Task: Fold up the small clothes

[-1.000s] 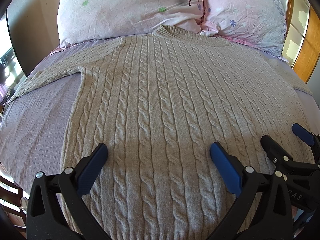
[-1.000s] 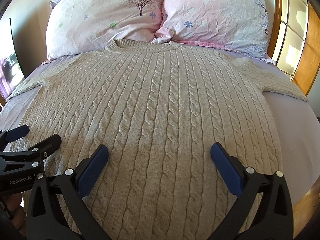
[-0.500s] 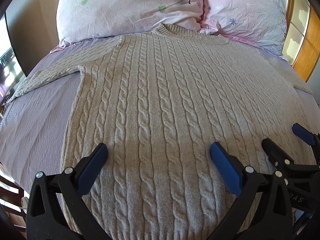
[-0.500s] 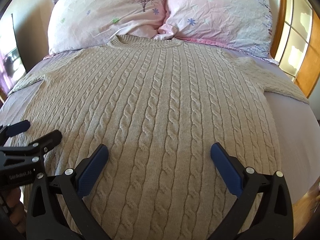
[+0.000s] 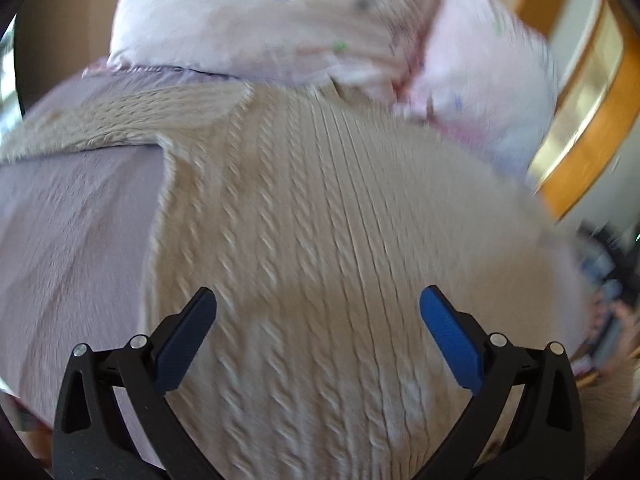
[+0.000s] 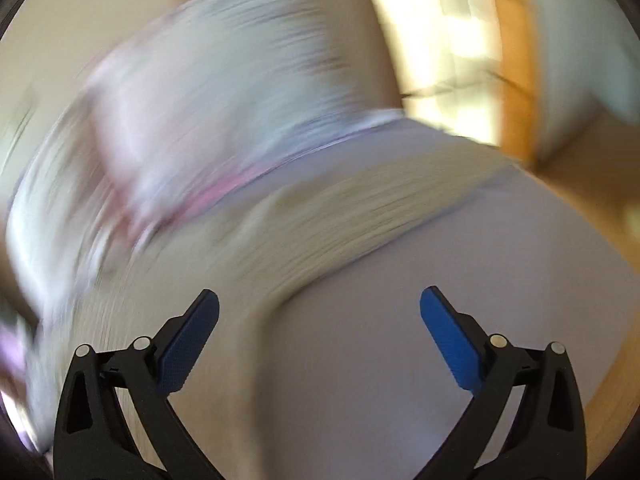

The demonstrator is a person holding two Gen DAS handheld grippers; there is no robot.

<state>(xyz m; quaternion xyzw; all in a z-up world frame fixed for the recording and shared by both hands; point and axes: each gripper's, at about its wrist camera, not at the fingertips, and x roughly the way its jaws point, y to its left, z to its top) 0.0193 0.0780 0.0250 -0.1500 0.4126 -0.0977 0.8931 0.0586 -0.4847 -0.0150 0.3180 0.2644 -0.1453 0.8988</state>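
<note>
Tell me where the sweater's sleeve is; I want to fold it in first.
In the left wrist view, one sleeve stretches left from the sweater body across the lilac bedsheet, just below the pillows.

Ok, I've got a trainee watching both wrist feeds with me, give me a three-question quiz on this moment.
1. True or false: the left gripper is shut on the sweater.
2. Which wrist view is blurrier: A left, B right?
3. Fill in: under the right gripper lies mostly bare lilac ____, with the sweater's sleeve beyond.

Key: 1 false, both grippers are open and hold nothing; 2 B; 3 bedsheet.
</note>
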